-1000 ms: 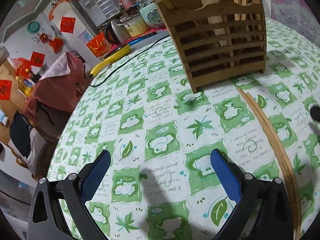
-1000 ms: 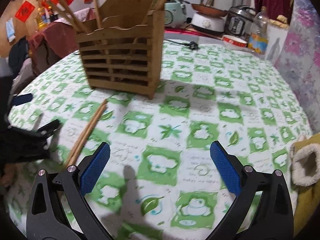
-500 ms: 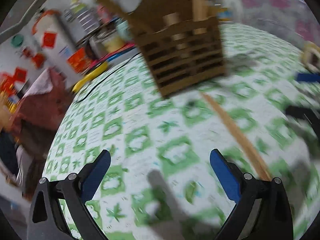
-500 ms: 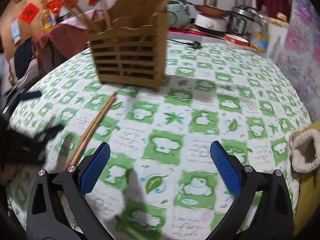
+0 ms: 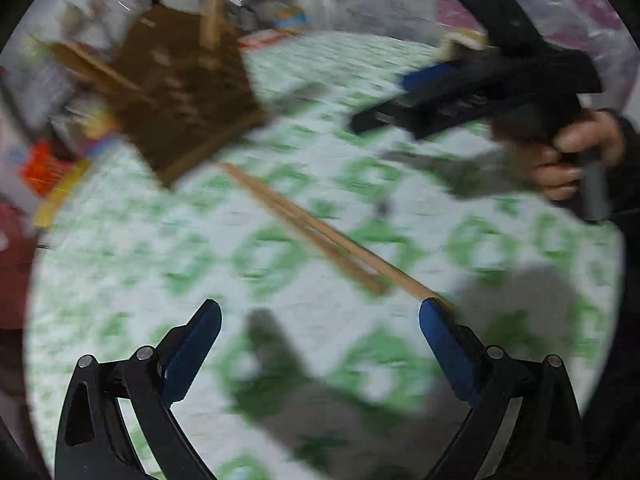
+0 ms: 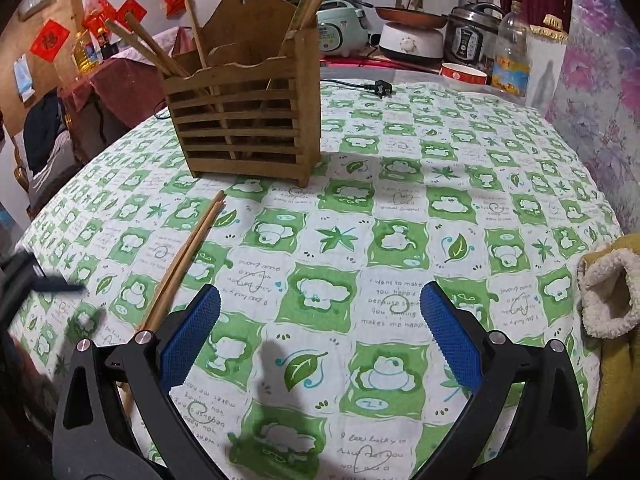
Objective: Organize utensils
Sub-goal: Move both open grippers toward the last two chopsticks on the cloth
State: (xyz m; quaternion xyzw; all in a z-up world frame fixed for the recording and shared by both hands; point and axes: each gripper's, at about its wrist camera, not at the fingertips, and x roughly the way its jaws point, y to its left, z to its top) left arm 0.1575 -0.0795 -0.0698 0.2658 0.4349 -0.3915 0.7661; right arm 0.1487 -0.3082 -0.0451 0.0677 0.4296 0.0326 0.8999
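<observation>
A wooden slatted utensil holder (image 6: 244, 124) stands on the green-and-white tablecloth (image 6: 400, 200) with several chopsticks in it. A pair of wooden chopsticks (image 6: 188, 256) lies on the cloth in front of it, running toward my right gripper's left finger. In the blurred left wrist view the chopsticks (image 5: 320, 232) run diagonally to my left gripper's right finger, and the holder (image 5: 180, 92) is at upper left. My left gripper (image 5: 320, 320) is open and empty. My right gripper (image 6: 320, 304) is open and empty; it also shows in the left wrist view (image 5: 460, 96).
Rice cookers and pots (image 6: 412, 40), a red bowl (image 6: 464, 74) and a bottle (image 6: 510, 56) stand behind the table. A power plug (image 6: 378, 89) lies on the far cloth. A yellow fleece slipper (image 6: 608, 292) sits at the right edge. A purple floral wall (image 6: 600, 80) is right.
My left gripper has swung to the right, so the chopsticks and the right gripper now sit in its view. The right gripper has shifted slightly; the holder appears closer to centre.
</observation>
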